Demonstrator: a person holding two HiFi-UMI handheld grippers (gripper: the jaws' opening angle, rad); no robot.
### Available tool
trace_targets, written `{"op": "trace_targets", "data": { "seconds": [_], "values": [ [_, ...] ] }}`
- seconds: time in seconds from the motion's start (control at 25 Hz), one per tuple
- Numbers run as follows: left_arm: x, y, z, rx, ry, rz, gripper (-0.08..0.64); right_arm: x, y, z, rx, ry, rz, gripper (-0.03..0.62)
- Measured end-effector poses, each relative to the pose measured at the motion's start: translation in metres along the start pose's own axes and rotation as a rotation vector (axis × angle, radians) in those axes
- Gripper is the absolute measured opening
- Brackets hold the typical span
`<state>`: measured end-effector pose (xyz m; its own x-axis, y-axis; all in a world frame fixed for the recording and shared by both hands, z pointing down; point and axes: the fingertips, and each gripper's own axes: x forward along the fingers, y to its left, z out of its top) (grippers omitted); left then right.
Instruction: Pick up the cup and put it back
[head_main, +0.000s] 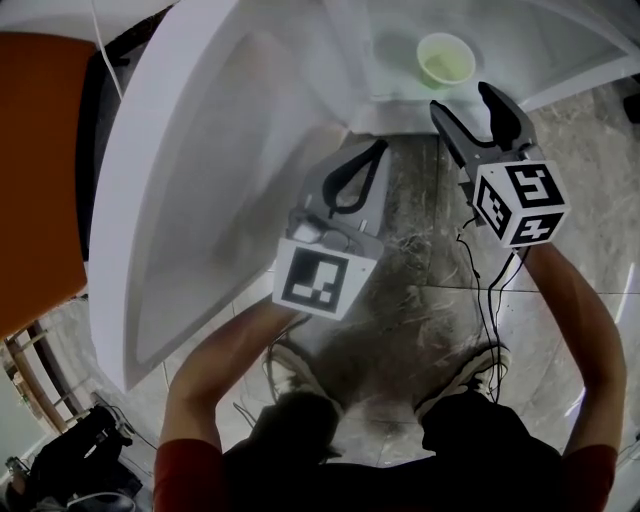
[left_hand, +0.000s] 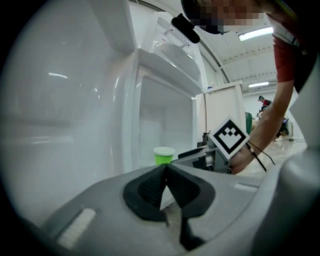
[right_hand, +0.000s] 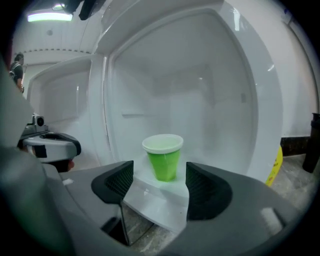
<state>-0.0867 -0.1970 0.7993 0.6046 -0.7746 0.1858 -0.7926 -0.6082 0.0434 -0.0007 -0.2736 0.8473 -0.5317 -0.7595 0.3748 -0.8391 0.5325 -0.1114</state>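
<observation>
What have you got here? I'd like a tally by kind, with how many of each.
Green plastic cup with a white rim: 1
Grey hand-held grippers with black jaw pads: 2 (left gripper, right gripper)
White open fridge-like cabinet: 1
Total: 4

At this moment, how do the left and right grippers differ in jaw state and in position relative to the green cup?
The left gripper has its jaws together; the right gripper has its jaws wide apart. The right gripper faces the green cup closely, without touching it; the left gripper sits farther back from it. Neither holds anything.
</observation>
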Motion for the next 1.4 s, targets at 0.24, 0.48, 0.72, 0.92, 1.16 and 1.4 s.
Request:
{"op": "trace_targets", "data": {
  "seconds": [0.24, 0.48, 0.72, 0.92, 1.16, 1.4],
  "values": [
    [-0.002, 0.001, -0.004, -0.009, 0.014, 0.005, 0.0, 0.016, -0.008, -0.001, 0.018, 0.004, -0.02, 0.319],
    [-0.003, 0.002, -0.013, -0.021, 0.032, 0.011, 0.0, 0.028, -0.01, 0.001, 0.018, -0.004, -0.028, 0.324],
    [-0.004, 0.001, -0.016, -0.032, 0.04, 0.007, 0.0, 0.038, -0.011, 0.005, 0.017, -0.017, -0.033, 0.324],
    [-0.005, 0.0, -0.015, -0.031, 0.036, 0.004, 0.0, 0.04, -0.013, 0.008, 0.012, -0.035, -0.048, 0.321],
    [-0.006, -0.003, -0.017, -0.032, 0.038, 0.006, 0.0, 0.037, -0.015, 0.016, -0.009, -0.078, -0.054, 0.276],
    [-0.008, -0.003, -0.016, -0.035, 0.038, 0.013, 0.0, 0.033, -0.012, 0.018, -0.015, -0.08, -0.044, 0.272]
  ]
}}
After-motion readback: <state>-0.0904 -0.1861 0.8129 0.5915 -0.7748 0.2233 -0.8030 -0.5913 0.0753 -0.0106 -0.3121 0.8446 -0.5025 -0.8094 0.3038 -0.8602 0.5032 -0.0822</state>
